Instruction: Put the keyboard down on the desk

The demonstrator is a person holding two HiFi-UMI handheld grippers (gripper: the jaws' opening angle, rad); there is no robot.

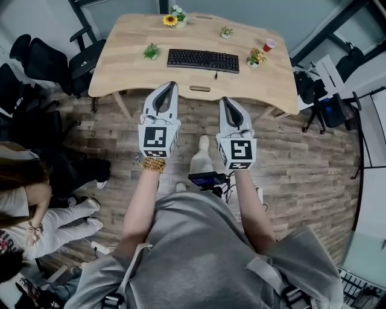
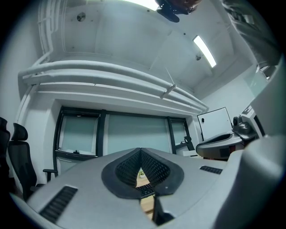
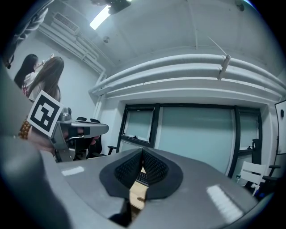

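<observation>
The keyboard [image 1: 203, 60] lies flat on the desk [image 1: 120, 72], in the upper middle of the frame, with its long side along the near edge. So it is already where the task wants it. One moment does not tell whether it was laid there just now or waits to be lifted.

The left gripper [image 1: 170, 86] and the right gripper [image 1: 227, 101] hang over the wooden floor [image 1: 313, 163] in the centre of the frame, apart from the desk. Both tongs are closed tip to tip and hold nothing.

For a good putting down, I judge the keyboard must rest level and free of the pots at its ends. It does so now.

The containers:
- **Left of the keyboard:** a green plant pot [image 1: 151, 52].
- **Top edge:** a sunflower pot [image 1: 175, 19].
- **Top middle:** a small plant pot [image 1: 226, 32].
- **Just beside the keyboard's right end:** a flower pot [image 1: 256, 58].
- **Upper right:** a red cup [image 1: 269, 44], whose inside I cannot see.
</observation>
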